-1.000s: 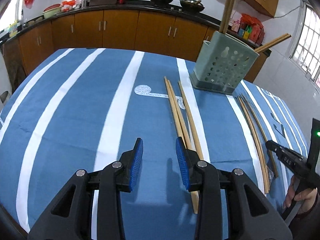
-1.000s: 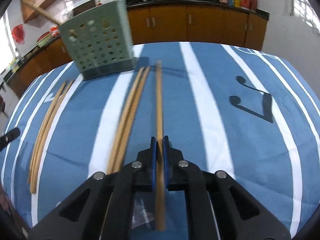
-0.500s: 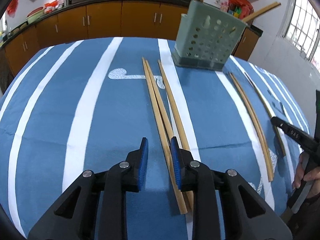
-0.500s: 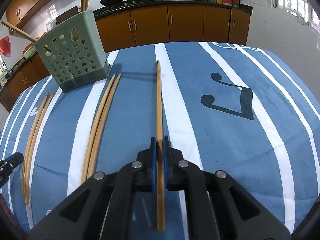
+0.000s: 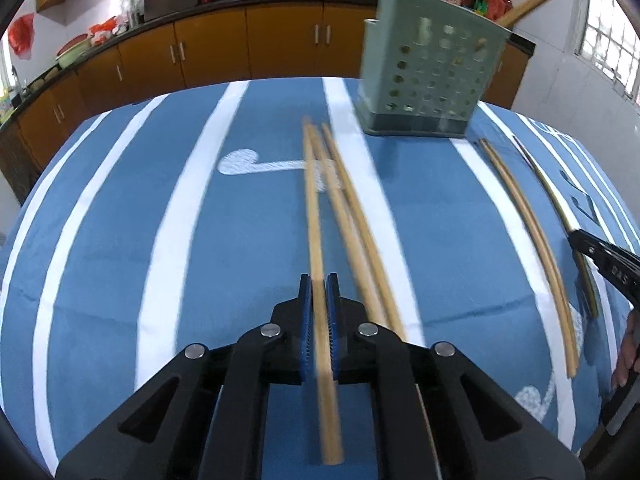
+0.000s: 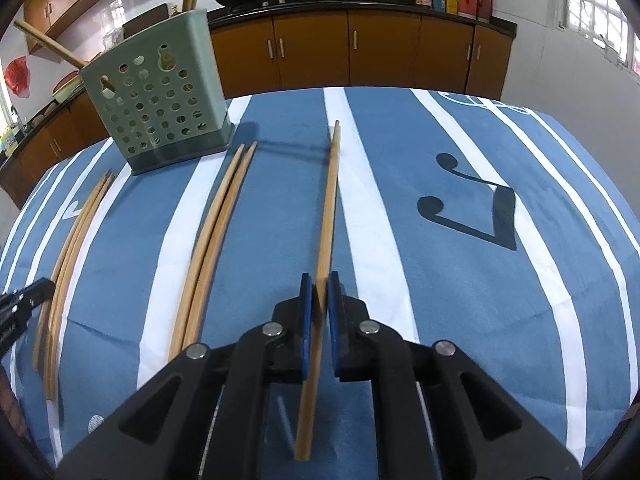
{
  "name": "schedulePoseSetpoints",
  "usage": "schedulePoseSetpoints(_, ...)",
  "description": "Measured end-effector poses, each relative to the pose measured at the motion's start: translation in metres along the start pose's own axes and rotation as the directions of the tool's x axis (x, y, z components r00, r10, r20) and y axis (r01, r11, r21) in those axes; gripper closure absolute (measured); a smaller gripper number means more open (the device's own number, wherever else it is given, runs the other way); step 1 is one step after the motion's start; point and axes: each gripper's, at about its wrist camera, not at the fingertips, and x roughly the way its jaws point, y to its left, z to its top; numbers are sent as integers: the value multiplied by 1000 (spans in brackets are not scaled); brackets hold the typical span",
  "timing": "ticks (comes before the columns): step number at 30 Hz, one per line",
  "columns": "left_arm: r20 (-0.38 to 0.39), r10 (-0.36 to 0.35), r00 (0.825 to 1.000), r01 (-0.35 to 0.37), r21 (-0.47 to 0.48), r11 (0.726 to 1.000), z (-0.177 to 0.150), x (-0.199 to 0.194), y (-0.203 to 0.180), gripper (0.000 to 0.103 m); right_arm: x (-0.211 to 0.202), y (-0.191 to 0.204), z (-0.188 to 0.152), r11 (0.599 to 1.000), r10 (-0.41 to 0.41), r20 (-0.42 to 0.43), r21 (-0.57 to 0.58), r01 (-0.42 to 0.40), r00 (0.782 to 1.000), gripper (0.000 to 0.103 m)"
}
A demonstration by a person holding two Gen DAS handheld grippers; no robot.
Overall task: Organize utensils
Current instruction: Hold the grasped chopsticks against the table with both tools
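My left gripper (image 5: 319, 280) is shut on one long wooden chopstick (image 5: 314, 216) that runs forward over the blue striped cloth. Two more chopsticks (image 5: 360, 232) lie just right of it. My right gripper (image 6: 319, 280) is shut on another chopstick (image 6: 330, 196), held a little above the cloth. A green perforated utensil holder (image 5: 428, 76) stands at the far side with chopsticks sticking out; it also shows in the right wrist view (image 6: 160, 108). A loose pair (image 6: 216, 236) lies between both grippers.
A further bundle of chopsticks (image 6: 68, 260) lies at the left of the right wrist view. The table (image 6: 500, 320) has a blue cloth with white stripes and music notes. Orange kitchen cabinets (image 6: 360, 48) with pans on the counter stand behind.
My left gripper moved forward and right and closed on a chopstick from the left group. My right gripper kept its hold on its chopstick and shifted only slightly.
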Motion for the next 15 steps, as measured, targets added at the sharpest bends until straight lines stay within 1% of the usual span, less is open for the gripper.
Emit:
schedulePoseSetpoints(4, -4, 26, 1000, -27, -49, 998, 11, 7, 24, 96, 4, 4, 5, 1000, 6, 0, -16, -6, 1000, 94)
schedulePoseSetpoints(7, 2, -4, 1000, 4, -88, 996, 15, 10, 39, 95, 7, 4, 9, 1000, 3, 6, -16, -3, 1000, 95)
schedulePoseSetpoints(9, 13, -27, 1000, 28, -102, 994, 14, 9, 43, 95, 8, 2, 11, 1000, 3, 5, -9, -3, 1000, 95)
schedulePoseSetpoints(12, 35, -24, 999, 27, -99, 995, 11, 9, 42, 95, 9, 1, 11, 1000, 7, 5, -3, -7, 1000, 95)
schedulePoseSetpoints(15, 37, -28, 999, 31, -104, 994, 11, 9, 43, 95, 10, 1, 11, 1000, 10, 5, -2, -10, 1000, 95)
